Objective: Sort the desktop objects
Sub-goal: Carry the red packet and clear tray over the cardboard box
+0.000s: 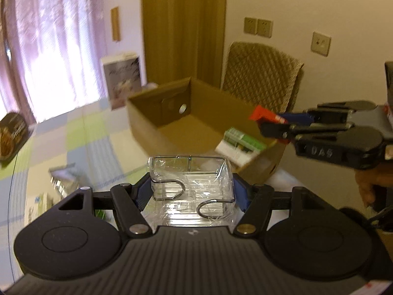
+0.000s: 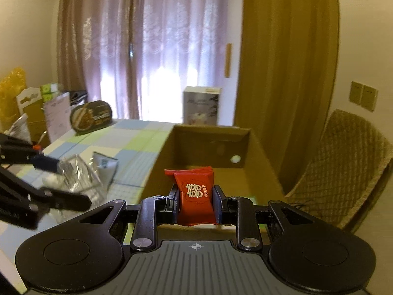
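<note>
Ahead of the left wrist camera, the left gripper (image 1: 192, 191) is clamped on a clear plastic box (image 1: 191, 179) wrapped in film, held above the table (image 1: 81, 132). Beyond it stands an open cardboard box (image 1: 172, 113) with a green-and-white packet (image 1: 242, 145) inside, near its right wall. The right gripper (image 1: 265, 123) reaches in from the right over the box rim, pinching a red packet (image 1: 259, 113); part of a hand (image 1: 371, 182) shows below it. A checked cloth in green, blue and white covers the table. A quilted chair (image 1: 262, 73) stands behind the box, wall sockets (image 1: 258, 27) above it. Items at the table's left edge are blurred.

From the right wrist camera, the right gripper (image 2: 195, 199) grips the red packet (image 2: 194, 191) by its sides, at the near rim of the cardboard box (image 2: 211, 147). At left, the left gripper (image 2: 61, 184) carries the clear plastic box (image 2: 76, 174), motion-blurred. Purple curtains (image 2: 147, 49) glow with daylight; a white carton (image 2: 201, 105) stands behind the box.
</note>
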